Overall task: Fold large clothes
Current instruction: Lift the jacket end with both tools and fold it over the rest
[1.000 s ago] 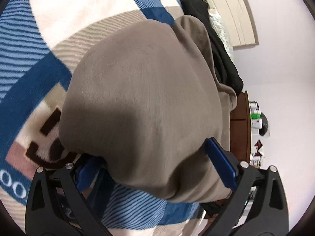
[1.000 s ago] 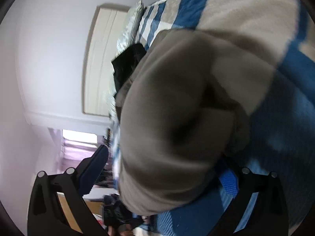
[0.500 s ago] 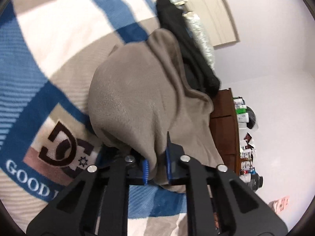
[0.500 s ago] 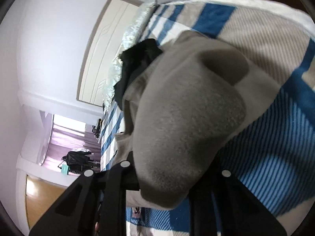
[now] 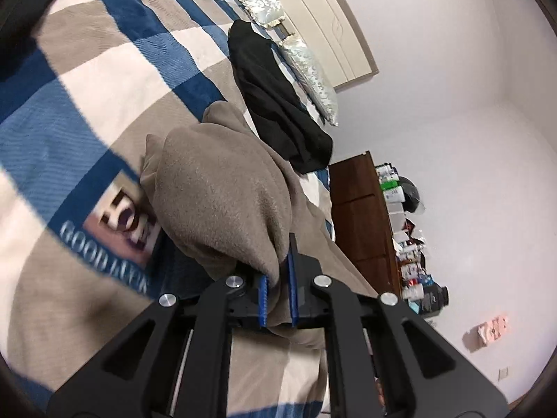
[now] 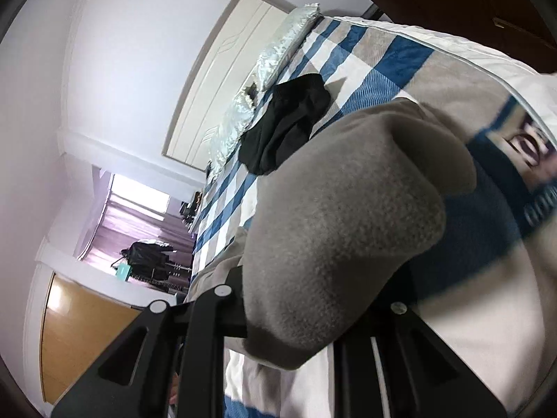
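Note:
A large taupe fleece garment (image 5: 222,195) is bunched up over a blue, white and tan checked bed blanket (image 5: 104,80). My left gripper (image 5: 278,289) is shut on a fold of the garment, which shows between the blue pads (image 5: 263,296). In the right wrist view the same garment (image 6: 341,230) drapes over my right gripper (image 6: 306,327) and hides its fingertips; the arms stand close together with the cloth between them. The garment hangs lifted off the blanket (image 6: 452,358).
A black garment (image 5: 275,101) lies on the bed near silver pillows (image 5: 306,59) and a cream headboard (image 5: 334,24). A dark wooden dresser (image 5: 362,216) with several bottles stands beside the bed. A doorway (image 6: 139,209) and a wooden door (image 6: 80,327) show in the right wrist view.
Both grippers went from open to shut on the garment's edge, then lifted and pulled back, so the garment rose off the blanket and more of the bed shows.

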A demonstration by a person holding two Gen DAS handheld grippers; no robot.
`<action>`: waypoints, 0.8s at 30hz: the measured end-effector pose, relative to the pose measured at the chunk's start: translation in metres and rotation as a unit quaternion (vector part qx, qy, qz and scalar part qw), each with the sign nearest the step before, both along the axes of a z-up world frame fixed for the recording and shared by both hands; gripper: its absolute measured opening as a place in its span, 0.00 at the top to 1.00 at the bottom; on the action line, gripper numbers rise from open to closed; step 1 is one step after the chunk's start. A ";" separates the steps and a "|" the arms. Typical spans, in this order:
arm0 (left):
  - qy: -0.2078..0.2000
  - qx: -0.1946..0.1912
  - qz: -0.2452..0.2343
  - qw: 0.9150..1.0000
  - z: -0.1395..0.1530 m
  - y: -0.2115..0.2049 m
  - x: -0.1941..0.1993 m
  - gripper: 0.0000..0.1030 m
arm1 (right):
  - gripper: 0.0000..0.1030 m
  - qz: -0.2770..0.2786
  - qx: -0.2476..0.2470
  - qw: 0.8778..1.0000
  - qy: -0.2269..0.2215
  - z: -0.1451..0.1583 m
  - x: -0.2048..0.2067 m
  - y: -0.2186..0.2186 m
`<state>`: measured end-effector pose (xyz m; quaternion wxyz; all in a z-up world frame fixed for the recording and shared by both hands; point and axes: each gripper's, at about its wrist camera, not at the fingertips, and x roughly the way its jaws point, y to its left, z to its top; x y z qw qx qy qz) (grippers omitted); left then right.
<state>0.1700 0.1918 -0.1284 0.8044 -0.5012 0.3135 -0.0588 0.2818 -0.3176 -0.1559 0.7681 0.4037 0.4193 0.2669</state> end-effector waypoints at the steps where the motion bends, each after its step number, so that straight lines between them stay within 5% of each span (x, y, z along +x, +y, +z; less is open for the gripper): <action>1: 0.001 0.000 -0.001 1.000 -0.001 -0.003 -0.009 0.92 | 0.81 0.001 0.004 1.000 0.002 -0.003 -0.020 -0.008; 5: 0.027 0.005 -0.030 0.999 -0.022 -0.020 -0.059 0.92 | 0.80 -0.009 0.014 0.999 0.035 -0.029 -0.084 -0.030; 9: 0.064 0.015 -0.045 0.997 -0.061 -0.032 -0.090 0.91 | 0.80 -0.036 0.033 0.995 0.088 -0.087 -0.124 -0.053; 18: 0.114 0.051 -0.069 0.990 -0.118 -0.031 -0.098 0.83 | 0.75 -0.045 0.042 0.989 0.132 -0.145 -0.131 -0.056; 21: 0.103 0.074 -0.086 0.988 -0.111 -0.032 -0.098 0.77 | 0.52 -0.023 0.004 0.990 0.136 -0.131 -0.130 -0.055; 22: 0.095 0.088 -0.093 0.987 -0.104 -0.033 -0.100 0.74 | 0.32 -0.004 -0.011 0.991 0.135 -0.120 -0.132 -0.053; 23: 0.089 0.102 -0.100 0.986 -0.096 -0.036 -0.102 0.59 | 0.21 0.016 -0.022 0.992 0.124 -0.107 -0.135 -0.051; 24: 0.079 0.117 -0.110 0.984 -0.087 -0.039 -0.105 0.40 | 0.20 0.034 -0.035 0.993 0.110 -0.093 -0.138 -0.050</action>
